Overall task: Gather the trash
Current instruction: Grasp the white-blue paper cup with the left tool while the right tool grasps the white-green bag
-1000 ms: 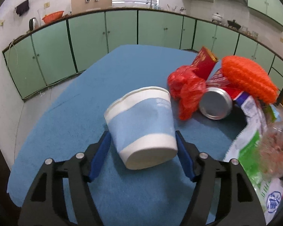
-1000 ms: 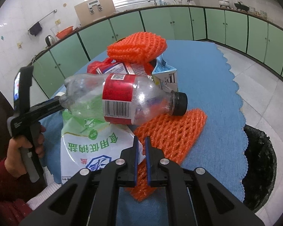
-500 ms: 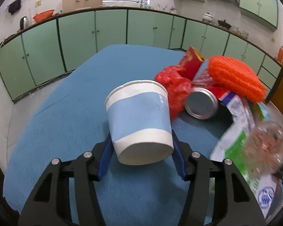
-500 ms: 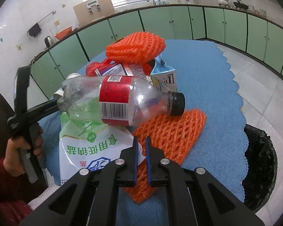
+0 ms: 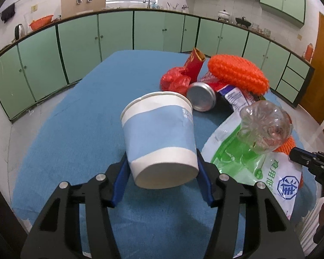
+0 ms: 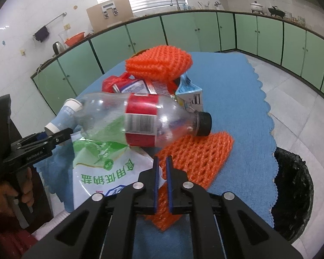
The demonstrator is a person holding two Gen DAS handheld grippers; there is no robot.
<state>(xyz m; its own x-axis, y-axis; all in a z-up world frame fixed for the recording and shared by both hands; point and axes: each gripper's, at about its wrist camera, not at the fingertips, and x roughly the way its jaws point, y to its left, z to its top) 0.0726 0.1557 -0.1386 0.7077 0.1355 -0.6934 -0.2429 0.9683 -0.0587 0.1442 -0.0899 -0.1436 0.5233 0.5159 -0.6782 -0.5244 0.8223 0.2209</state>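
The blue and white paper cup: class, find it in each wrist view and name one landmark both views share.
Left wrist view: paper cup at centre, clamped between the left gripper pads.
Right wrist view: paper cup at left, partly hidden behind the clear bottle.
Shared landmark: that clear bottle, lying on the green and white bag.

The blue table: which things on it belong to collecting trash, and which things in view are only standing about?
For the job:
- blue and white paper cup, gripped by the left gripper
- clear plastic bottle with red label
- orange foam net
- black-lined trash bin

Standing about:
- green kitchen cabinets
- cardboard box on the counter
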